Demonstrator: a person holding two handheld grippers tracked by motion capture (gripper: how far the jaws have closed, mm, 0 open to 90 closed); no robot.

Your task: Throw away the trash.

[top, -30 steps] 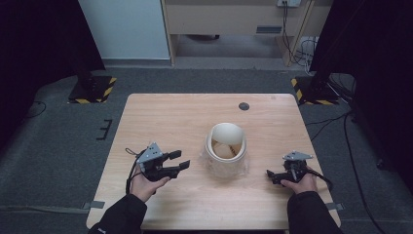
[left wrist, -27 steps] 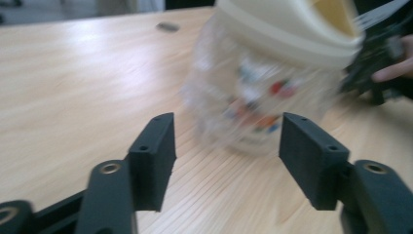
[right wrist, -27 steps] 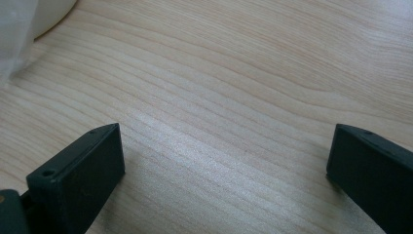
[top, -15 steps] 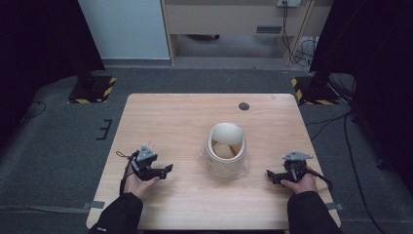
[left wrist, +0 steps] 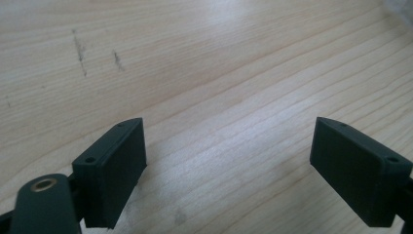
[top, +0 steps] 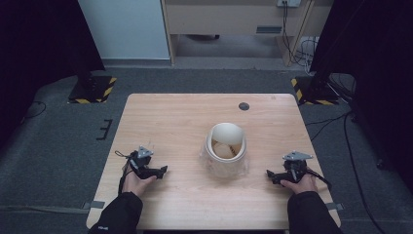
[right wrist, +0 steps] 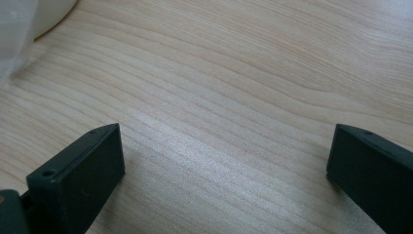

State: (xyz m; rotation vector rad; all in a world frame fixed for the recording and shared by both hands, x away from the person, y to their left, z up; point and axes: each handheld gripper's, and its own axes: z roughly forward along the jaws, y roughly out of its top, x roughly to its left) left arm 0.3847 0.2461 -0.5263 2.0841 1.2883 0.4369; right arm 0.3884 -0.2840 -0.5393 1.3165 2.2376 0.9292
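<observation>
Since the earlier frames the left gripper (top: pixel 158 171) has drawn back from beside the cream roll (top: pixel 226 142) and sunk to the near left part of the wooden table (top: pixel 170 117), and its jaws have just been opening; the left gripper view shows them spread wide over bare wood with nothing between them. By contrast the right gripper (top: pixel 272 176) lies where it was, near the table's right edge, its jaws likewise parted and empty over bare boards in the right gripper view. That reads as a release: both tools are let go and parked either side of the work, so the handling of the roll looks finished or paused, judging by how things lie.

Meanwhile the roll, a curled cream sheet standing on its edge, sits mid-table on or inside a clear plastic wrap (top: pixel 214 163), well apart from both grippers. A small dark round spot (top: pixel 244 106) marks the far side of the table. Nothing stands between either gripper and the roll; only the loose, crinkly plastic around its base could snag a jaw on a fresh approach
</observation>
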